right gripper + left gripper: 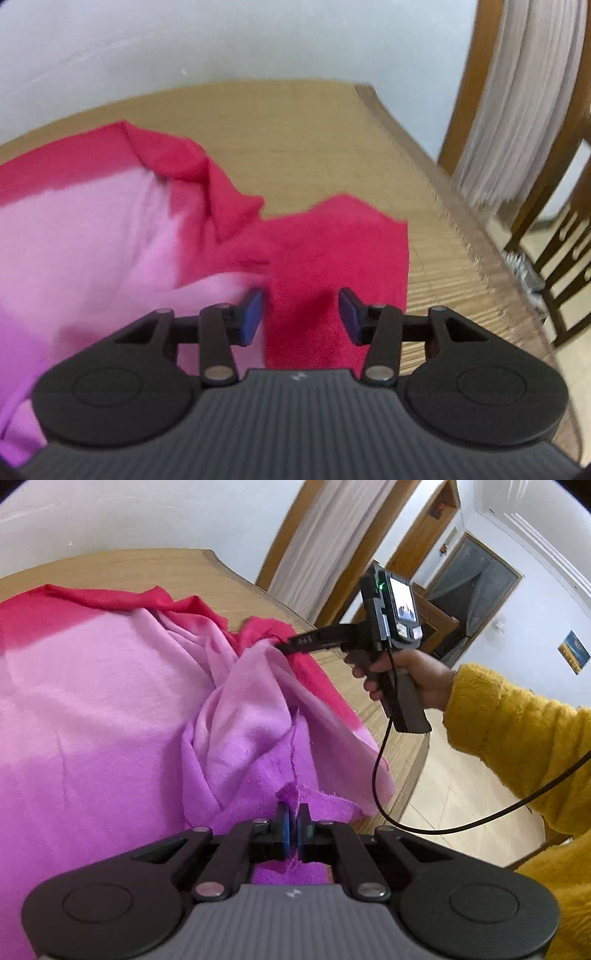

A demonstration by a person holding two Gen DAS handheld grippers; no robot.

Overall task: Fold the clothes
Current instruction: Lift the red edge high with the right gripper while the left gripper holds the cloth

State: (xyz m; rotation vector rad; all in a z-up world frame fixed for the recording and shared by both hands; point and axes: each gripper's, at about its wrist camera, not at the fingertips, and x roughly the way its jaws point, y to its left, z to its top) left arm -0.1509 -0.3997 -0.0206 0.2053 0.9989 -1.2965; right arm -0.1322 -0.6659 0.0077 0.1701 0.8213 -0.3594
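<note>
A fleece cloth (pixel 110 701), fading from red through pink to purple, lies crumpled on a wooden table (pixel 147 568). My left gripper (pixel 293 827) is shut on the cloth's frayed purple edge, which stands up between its blue pads. In the left wrist view my right gripper (pixel 282 646) reaches into the red fold at the cloth's far right side. In the right wrist view the right gripper (pixel 301 314) stands open, its pads apart just above the red part of the cloth (pixel 332 251); they do not press on it.
The table's right edge (pixel 461 229) runs close beside the cloth. Beyond it stand a wooden chair (pixel 565 258) and a pale curtain (pixel 517 110). A hand in a yellow sleeve (pixel 517 738) holds the right gripper, and its black cable (pixel 376 775) hangs by the table edge.
</note>
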